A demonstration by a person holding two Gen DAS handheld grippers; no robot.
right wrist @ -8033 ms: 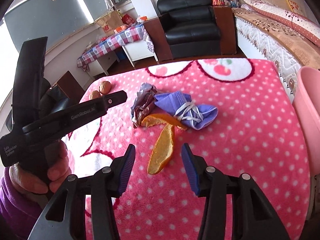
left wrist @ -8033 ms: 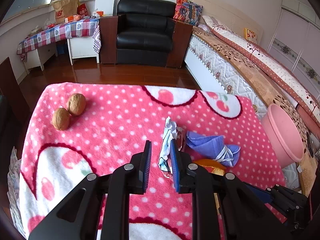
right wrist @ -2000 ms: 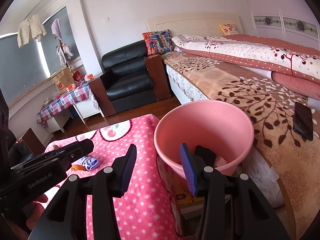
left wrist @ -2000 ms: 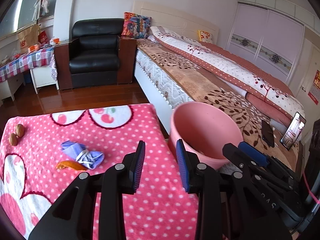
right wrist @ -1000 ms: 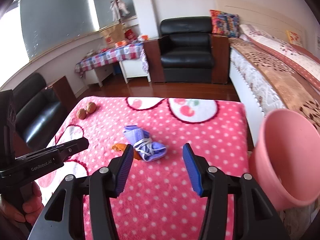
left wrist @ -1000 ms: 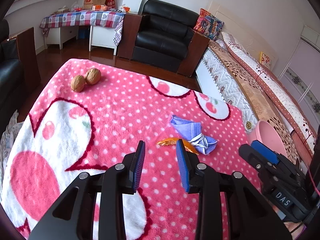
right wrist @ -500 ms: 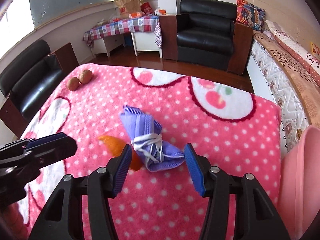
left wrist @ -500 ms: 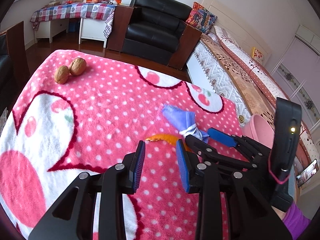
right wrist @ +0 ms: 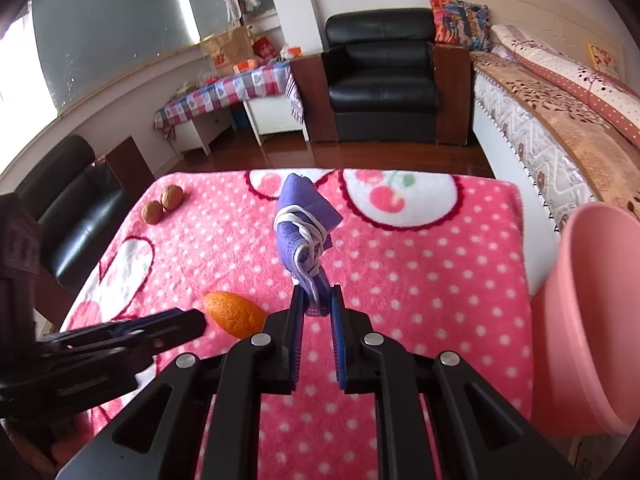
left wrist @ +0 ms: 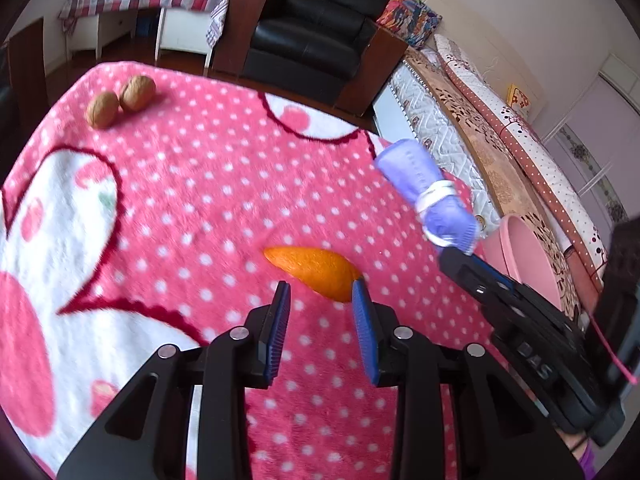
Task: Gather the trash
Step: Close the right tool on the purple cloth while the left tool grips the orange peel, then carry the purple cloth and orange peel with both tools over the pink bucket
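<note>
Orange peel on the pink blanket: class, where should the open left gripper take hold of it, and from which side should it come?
Grip the orange peel across its narrow width near the fat end, coming down from above. It lies flat on the blanket, a long curved wedge tapering to a point on the left, so only its short span fits between the left gripper fingers, which already sit open right by that end.

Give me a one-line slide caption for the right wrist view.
Right claw lifts purple face mask off pink blanket, orange peel left behind.

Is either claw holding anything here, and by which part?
The right claw is shut on the purple face mask, pinching its lower end, the rest sticking up. The left claw is open, empty, just short of the orange peel.
</note>
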